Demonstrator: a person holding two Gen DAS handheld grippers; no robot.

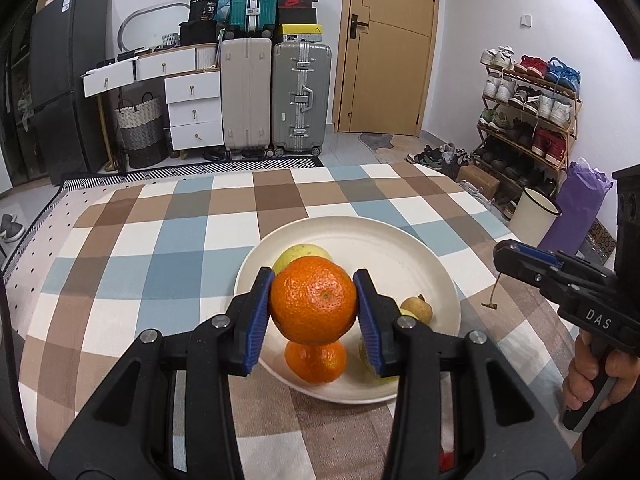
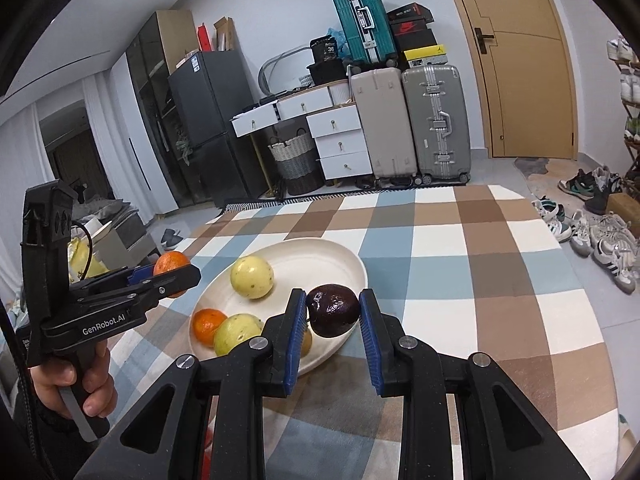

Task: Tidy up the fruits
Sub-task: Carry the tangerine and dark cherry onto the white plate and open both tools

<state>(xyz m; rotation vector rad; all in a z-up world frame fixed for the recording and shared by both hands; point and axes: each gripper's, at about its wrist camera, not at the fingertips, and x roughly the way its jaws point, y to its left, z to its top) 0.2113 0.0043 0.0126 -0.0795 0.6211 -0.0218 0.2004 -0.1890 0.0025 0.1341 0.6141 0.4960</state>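
My left gripper (image 1: pixel 314 308) is shut on an orange mandarin (image 1: pixel 313 306) and holds it above the near side of a cream plate (image 1: pixel 384 240). The plate holds a second mandarin (image 1: pixel 316 362), a yellow-green fruit (image 1: pixel 302 256) and a small brownish fruit (image 1: pixel 417 309). My right gripper (image 2: pixel 333 312) is shut on a dark purple fruit (image 2: pixel 334 310) and holds it over the plate's right rim (image 2: pixel 356 264). In the right wrist view the plate shows a mandarin (image 2: pixel 208 326) and two yellow fruits (image 2: pixel 252 278) (image 2: pixel 236 334). The left gripper with its mandarin (image 2: pixel 170 264) is left of the plate.
The plate sits on a table with a checked cloth (image 1: pixel 160 240). Beyond it stand suitcases (image 1: pixel 300 96), white drawers (image 1: pixel 192 112), a fridge (image 1: pixel 60 88) and a wooden door (image 1: pixel 388 44). A shoe rack (image 1: pixel 528 112) and a white bin (image 1: pixel 534 216) are to the right.
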